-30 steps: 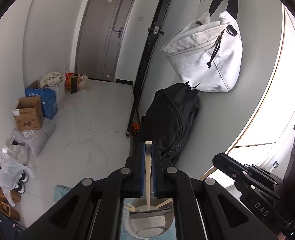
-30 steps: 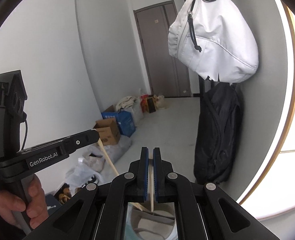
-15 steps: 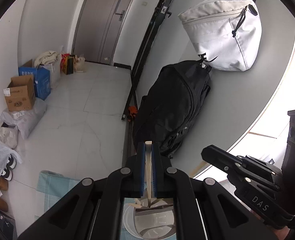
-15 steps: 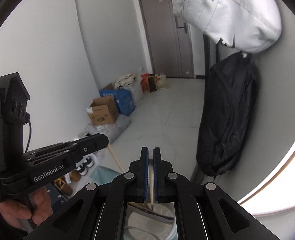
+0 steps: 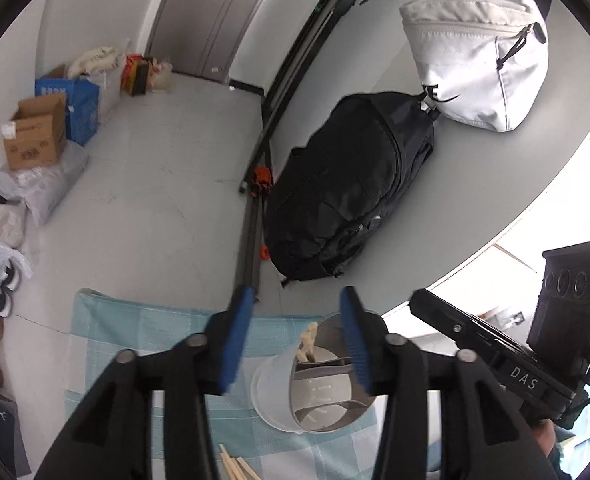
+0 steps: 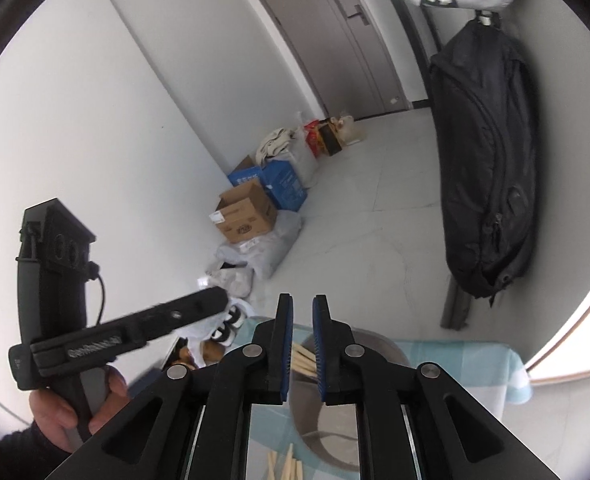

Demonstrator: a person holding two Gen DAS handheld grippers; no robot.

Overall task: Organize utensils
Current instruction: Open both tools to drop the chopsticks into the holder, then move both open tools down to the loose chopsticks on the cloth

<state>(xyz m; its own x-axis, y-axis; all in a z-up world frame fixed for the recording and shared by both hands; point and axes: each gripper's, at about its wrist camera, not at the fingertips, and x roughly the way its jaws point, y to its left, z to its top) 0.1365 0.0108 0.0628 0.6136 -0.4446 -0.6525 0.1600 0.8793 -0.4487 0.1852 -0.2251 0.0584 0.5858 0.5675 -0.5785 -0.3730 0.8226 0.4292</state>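
— Wooden chopsticks (image 5: 308, 342) stand in the grey holder cup (image 5: 315, 384) on the checked blue cloth (image 5: 143, 332), just ahead of the left gripper (image 5: 293, 338). More sticks (image 5: 235, 466) lie loose on the cloth at the near edge.

— Are the grippers holding anything?

— No. Left jaws are spread wide and empty, with the cup between and below them. The right gripper (image 6: 302, 344) is parted a little, also empty, above the sticks (image 6: 305, 360) in the cup (image 6: 379, 344).

— How would the loose ones (image 6: 285, 466) handle?

— My guess: light, stiff and thin, and smooth enough to roll or pivot in the pads. I'd take one near its middle, square across the shaft, so it doesn't swing. The cup looks light too, so it might tip if nudged.
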